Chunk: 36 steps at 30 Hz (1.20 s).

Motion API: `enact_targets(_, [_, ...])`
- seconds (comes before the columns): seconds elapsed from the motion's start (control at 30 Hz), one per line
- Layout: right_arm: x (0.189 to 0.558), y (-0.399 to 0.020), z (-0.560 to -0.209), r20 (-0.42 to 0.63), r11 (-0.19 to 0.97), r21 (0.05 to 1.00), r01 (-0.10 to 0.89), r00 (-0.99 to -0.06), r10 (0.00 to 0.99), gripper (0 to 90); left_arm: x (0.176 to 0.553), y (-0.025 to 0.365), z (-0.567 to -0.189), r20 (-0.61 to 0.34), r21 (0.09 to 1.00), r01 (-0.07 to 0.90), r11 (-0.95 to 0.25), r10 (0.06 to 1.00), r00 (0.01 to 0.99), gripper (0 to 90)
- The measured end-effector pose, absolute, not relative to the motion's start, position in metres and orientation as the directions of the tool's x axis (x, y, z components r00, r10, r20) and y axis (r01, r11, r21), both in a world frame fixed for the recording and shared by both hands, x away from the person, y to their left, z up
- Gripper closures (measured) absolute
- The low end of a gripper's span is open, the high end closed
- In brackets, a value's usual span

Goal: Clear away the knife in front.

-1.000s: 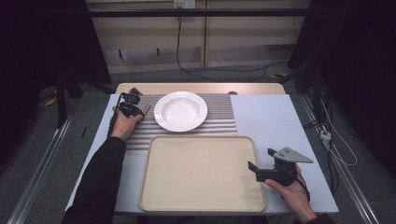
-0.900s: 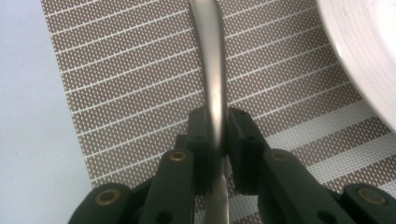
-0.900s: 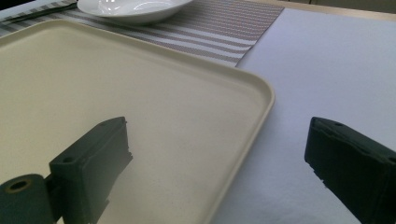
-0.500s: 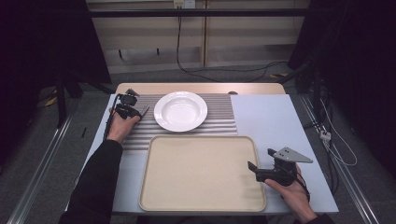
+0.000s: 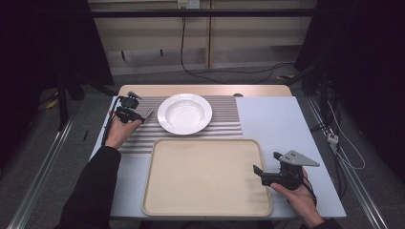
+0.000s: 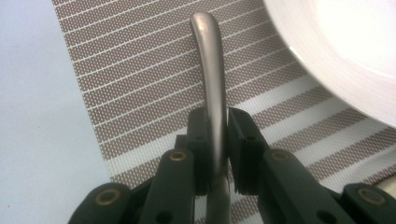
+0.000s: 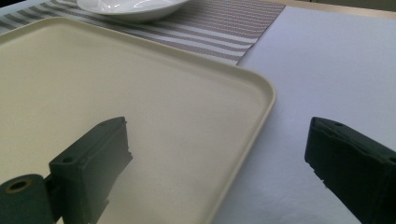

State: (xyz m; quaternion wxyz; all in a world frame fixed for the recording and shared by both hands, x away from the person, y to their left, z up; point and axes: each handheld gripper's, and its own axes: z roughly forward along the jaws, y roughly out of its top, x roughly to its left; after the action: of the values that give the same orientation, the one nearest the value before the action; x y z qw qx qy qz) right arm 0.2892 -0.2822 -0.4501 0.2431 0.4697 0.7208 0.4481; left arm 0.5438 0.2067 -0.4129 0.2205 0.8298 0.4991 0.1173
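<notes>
My left gripper is shut on the handle of a metal utensil, whose rounded end sticks out past the jaws over a striped placemat. In the high view the left gripper is at the mat's left end, and the utensil points toward a white plate. The plate's rim lies close on the right. The utensil's working end is hidden. My right gripper is open and empty. One of its jaws is over the beige tray, the other over the table; it sits at the tray's right edge.
The tray fills the near middle of the table, with the placemat just behind it. A pale blue table surface spreads to the right. Cables run across the floor beyond the far edge.
The left hand has shifted slightly with the utensil still gripped. The right hand has stayed where it was.
</notes>
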Motion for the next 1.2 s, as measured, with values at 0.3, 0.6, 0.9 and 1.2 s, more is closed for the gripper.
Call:
enact_targets(0.3, [0.289,-0.282,-0.45,0.069,0.158,0.874,0.459,-0.439,0.896,6.1,0.528,0.208,-0.399,-0.023,0.516,0.742,-0.428,0.859,0.512,79.9])
enact_targets(0.6, [0.289,-0.282,-0.45,0.067,0.159,0.874,0.458,-0.439,0.896,6.1,0.51,0.209,-0.387,-0.03,0.556,0.711,-0.43,0.845,0.534,79.8])
enact_targets(0.9, [0.289,-0.282,-0.449,0.063,0.163,0.876,0.454,-0.442,0.895,6.0,0.488,0.199,-0.38,-0.018,0.598,0.663,-0.45,0.82,0.572,79.8])
enact_targets(1.2, [0.289,-0.282,-0.449,0.061,0.164,0.876,0.453,-0.442,0.895,6.0,0.472,0.188,-0.377,0.004,0.611,0.631,-0.478,0.799,0.601,79.8])
